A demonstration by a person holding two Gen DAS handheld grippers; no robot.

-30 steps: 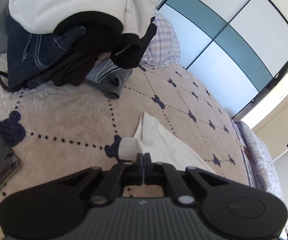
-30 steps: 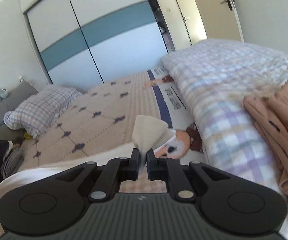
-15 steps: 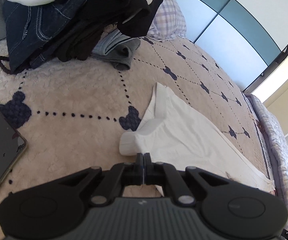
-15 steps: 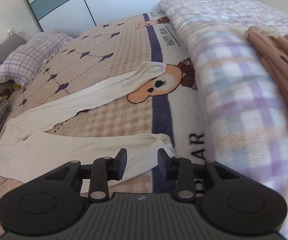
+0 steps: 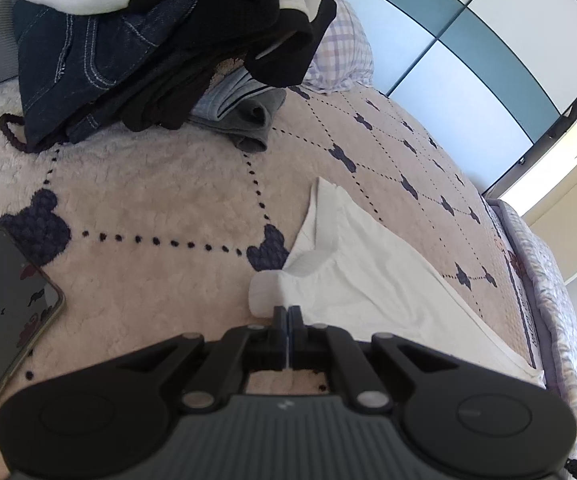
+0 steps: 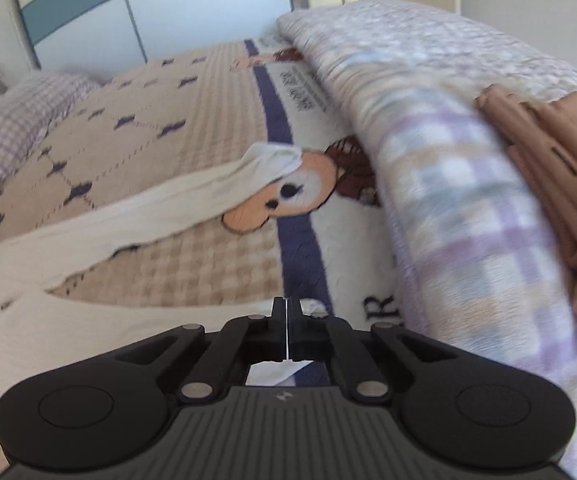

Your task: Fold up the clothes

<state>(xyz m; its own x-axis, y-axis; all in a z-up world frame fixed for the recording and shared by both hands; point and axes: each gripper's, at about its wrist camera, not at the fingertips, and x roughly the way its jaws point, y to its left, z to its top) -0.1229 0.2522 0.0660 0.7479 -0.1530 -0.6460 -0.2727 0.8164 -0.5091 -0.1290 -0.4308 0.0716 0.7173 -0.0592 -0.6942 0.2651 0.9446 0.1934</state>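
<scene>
Here, both grippers (image 5: 288, 312) (image 6: 286, 306) clamped on white leggings (image 5: 368, 276), clothes pile (image 5: 148, 60) beyond, phone (image 5: 4, 300) left, plaid quilt (image 6: 468, 200) right.

Black ribbed gripper (image 5: 288, 314), silver screws, slim fingers (image 5: 279, 320)

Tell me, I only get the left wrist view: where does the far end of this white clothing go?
Observer: The white garment splits into two legs. The far leg ends on a cartoon bear's face printed on the blanket.
Visitor: Is the other claw doing anything?
Observer: The right gripper is shut on the end of the near leg.
Visitor: Anything else lying over there?
Observer: A brown garment lies on a checked quilt to the right of the bear.
</scene>
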